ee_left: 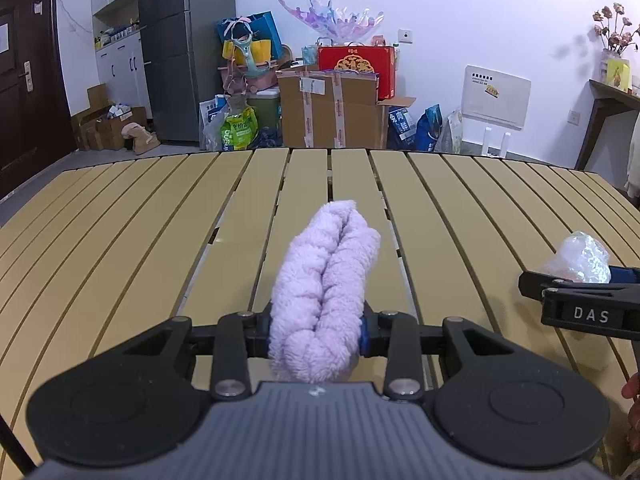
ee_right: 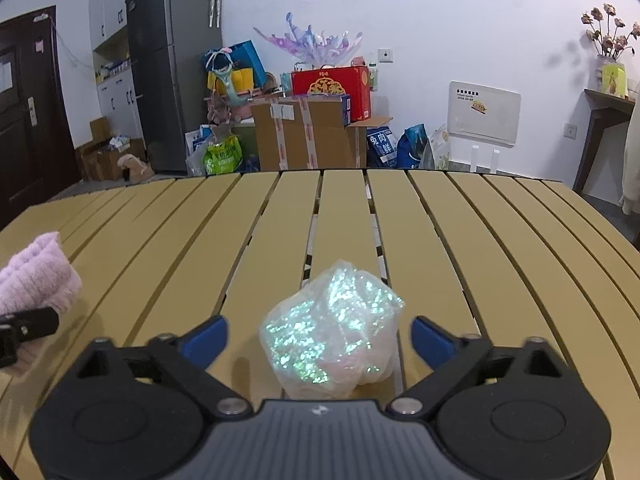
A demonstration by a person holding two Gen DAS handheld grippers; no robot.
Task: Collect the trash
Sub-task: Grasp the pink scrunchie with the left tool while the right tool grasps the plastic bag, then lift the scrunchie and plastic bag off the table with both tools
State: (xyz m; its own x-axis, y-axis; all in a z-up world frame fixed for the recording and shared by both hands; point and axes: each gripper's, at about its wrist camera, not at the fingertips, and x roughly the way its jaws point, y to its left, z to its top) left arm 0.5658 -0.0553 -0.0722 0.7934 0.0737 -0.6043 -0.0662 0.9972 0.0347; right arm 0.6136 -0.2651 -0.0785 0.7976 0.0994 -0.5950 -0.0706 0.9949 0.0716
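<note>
Left wrist, left claw (ee_left: 316, 330) pinching lilac towel (ee_left: 324, 292), towel's near end hidden

Slatted yellow table (ee_left: 140, 216), grey fridge (ee_left: 176, 52) by dark door (ee_left: 24, 80), white cabinets (ee_left: 120, 60), taped cardboard box (ee_left: 328, 108) under red gift box (ee_left: 356, 66), green bag (ee_left: 239, 128), white heater (ee_left: 496, 96), dried flowers (ee_left: 614, 30) on shelf (ee_left: 612, 94)

A lived-in home, likely a dining or entry room. A slatted yellow table (ee_left: 160, 216) fills the foreground; at 12 o'clock taped cardboard boxes (ee_left: 330, 110) and a red gift box (ee_left: 356, 66) pile against the wall, a grey refrigerator (ee_left: 180, 40) at 11, a dark wooden door (ee_left: 28, 80) at 10, dried flowers (ee_left: 614, 30) at 2.
</note>
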